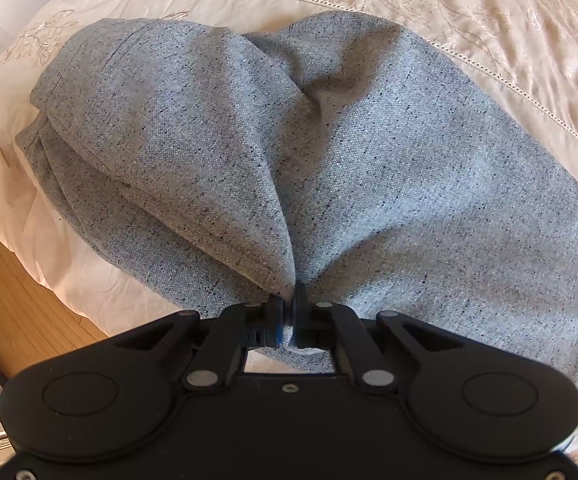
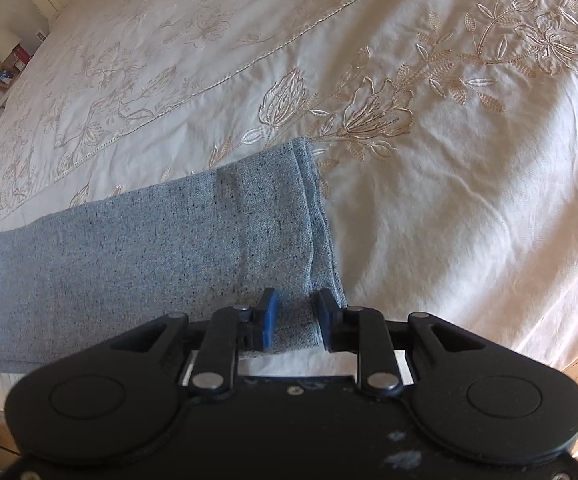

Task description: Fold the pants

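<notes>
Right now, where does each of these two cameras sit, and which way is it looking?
Left wrist view: sits on the left gripper, looking steeply down at bunched grey pants on a cream bedspread; its fingers are shut on a fold, wood floor at lower left.
Right wrist view: sits on the right gripper, looking down at the flat leg end; its jaws stand apart around the cloth's corner.
Shared: the same pants and bedspread; no hand shows in either.
</notes>
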`<state>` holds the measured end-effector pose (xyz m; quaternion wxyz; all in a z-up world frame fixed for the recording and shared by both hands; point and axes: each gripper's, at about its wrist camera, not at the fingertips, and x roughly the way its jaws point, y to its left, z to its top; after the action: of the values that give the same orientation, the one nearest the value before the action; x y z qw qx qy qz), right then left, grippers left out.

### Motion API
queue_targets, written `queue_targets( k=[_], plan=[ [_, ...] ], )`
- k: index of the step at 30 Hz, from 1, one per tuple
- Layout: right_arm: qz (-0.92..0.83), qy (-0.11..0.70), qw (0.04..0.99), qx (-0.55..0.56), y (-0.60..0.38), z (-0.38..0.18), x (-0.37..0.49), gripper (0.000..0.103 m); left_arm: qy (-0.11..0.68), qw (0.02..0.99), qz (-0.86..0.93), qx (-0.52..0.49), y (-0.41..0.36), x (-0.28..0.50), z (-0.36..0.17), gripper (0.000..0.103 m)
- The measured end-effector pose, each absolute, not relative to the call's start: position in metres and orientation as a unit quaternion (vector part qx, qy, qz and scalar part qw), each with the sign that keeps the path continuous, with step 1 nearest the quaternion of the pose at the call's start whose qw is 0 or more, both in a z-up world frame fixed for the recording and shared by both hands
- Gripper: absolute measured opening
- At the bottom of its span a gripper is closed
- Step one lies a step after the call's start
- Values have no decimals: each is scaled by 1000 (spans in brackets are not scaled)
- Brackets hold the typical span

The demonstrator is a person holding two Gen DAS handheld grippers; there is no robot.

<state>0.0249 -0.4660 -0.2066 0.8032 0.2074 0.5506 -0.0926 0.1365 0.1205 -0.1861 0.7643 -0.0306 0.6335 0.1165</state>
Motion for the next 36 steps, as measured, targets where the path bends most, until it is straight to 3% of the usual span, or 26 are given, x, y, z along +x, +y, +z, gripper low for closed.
queue_targets(
  k=[4,5,6,12,18,21,26,29,36],
  plan=[
    [-78,570,787,225,-468,-220,37,29,634,764,116,-30,120,137,-188,5],
    [-74,570,786,227,-467,-222,39,26,635,764,115,-29,120,137,-189,5],
    [-67,571,789,218,-464,-222,42,6,634,764,116,-29,119,136,-188,5],
    [-49,548,834,33,-423,-175,64,6,606,788,105,-35,112,128,-168,5],
    [-78,587,803,65,-443,-200,68,6,629,768,118,-44,113,129,-183,5],
    [-85,566,818,55,-439,-181,65,6,624,773,109,-22,110,127,-179,6],
    [-104,608,785,64,-436,-215,65,7,658,745,108,-10,111,123,-201,12],
    [-115,599,792,41,-430,-211,68,20,647,757,86,-1,109,114,-189,18],
    [-163,538,826,41,-426,-169,62,21,608,789,56,66,126,91,-146,21]
  ],
)
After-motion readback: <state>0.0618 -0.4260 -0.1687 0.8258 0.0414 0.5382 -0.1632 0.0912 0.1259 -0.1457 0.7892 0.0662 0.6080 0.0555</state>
